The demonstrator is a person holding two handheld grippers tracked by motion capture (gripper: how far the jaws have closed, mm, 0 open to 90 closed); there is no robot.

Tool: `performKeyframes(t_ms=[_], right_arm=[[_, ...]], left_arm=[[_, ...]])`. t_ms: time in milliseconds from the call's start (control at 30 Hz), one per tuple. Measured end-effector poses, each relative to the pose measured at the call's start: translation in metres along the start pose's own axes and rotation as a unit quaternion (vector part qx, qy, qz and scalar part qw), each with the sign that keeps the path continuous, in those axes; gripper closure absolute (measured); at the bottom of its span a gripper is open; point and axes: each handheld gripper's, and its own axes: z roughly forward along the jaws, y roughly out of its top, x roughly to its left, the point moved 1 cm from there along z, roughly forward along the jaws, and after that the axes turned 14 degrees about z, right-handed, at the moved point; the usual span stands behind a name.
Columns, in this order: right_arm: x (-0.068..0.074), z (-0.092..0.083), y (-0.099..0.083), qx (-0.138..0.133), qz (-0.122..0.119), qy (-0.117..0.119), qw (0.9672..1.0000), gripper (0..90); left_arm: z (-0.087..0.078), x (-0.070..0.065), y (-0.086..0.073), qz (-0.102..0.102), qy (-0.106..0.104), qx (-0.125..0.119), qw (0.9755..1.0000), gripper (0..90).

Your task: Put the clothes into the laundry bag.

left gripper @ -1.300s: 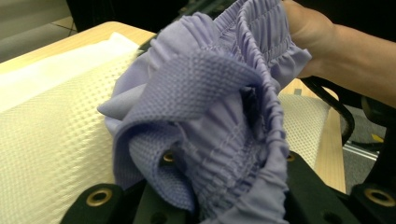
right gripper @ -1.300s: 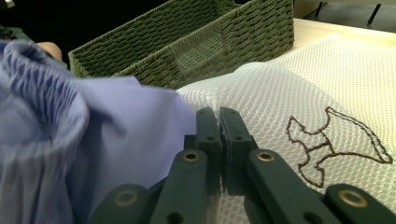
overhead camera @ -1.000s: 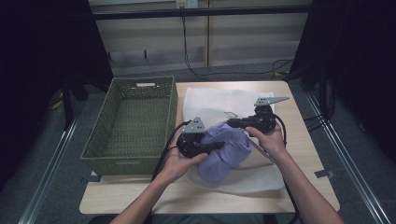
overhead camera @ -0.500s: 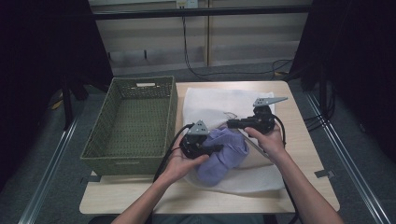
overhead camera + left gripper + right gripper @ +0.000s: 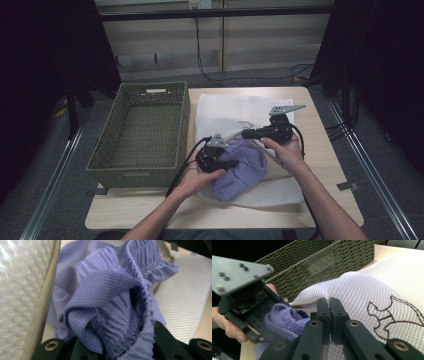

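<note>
A purple garment (image 5: pixel 246 171) with a gathered elastic band lies bunched at the mouth of a white mesh bag (image 5: pixel 235 107) on the table. My left gripper (image 5: pixel 233 164) is shut on a fold of the purple garment (image 5: pixel 112 290), which fills the space between the jaws of the left gripper (image 5: pixel 115 347). My right gripper (image 5: pixel 246 134) is shut on the upper edge of the mesh bag (image 5: pixel 367 287) and holds it lifted. In the right gripper view, the right gripper (image 5: pixel 329 305) pinches the mesh, with the left gripper (image 5: pixel 259 322) and garment (image 5: pixel 284 317) just beyond it.
An empty green woven basket (image 5: pixel 145 130) stands to the left of the bag, close to my left hand. The bag's beige zipper edge (image 5: pixel 45 302) runs beside the garment. Brown stitching (image 5: pixel 387 315) marks the mesh. The bag covers much of the table's right half.
My left hand has come down and nearer with the purple garment, lower against the bag's mouth. The right gripper has kept still on the mesh edge.
</note>
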Motion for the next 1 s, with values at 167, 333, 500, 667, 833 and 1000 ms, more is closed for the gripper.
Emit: performKeyframes(t_ms=[167, 333, 500, 667, 833, 1000], right_arm=[[0.001, -0.001, 0.0, -0.001, -0.001, -0.001, 1.0, 88.0], [-0.001, -0.002, 0.0, -0.001, 0.001, 0.0, 1.0, 88.0], [-0.001, -0.002, 0.0, -0.001, 0.001, 0.0, 1.0, 88.0], [-0.001, -0.003, 0.0, -0.001, 0.0, -0.001, 1.0, 88.0], [-0.002, -0.002, -0.001, 0.0, 0.002, 0.002, 1.0, 87.8], [-0.003, 0.0, -0.002, 0.004, 0.003, 0.003, 1.0, 87.8]], left_arm=[[0.008, -0.002, -0.003, 0.012, 0.002, 0.024, 0.9997, 74.9], [0.016, -0.006, -0.006, 0.02, -0.003, 0.037, 0.9991, 74.7], [0.024, -0.008, -0.01, 0.025, -0.009, 0.056, 0.9981, 74.3], [0.031, -0.01, -0.014, 0.043, -0.011, 0.069, 0.9967, 74.1], [0.033, -0.009, -0.018, 0.042, -0.016, 0.071, 0.9965, 74.0], [0.032, -0.008, -0.019, 0.038, -0.021, 0.075, 0.9962, 73.2]])
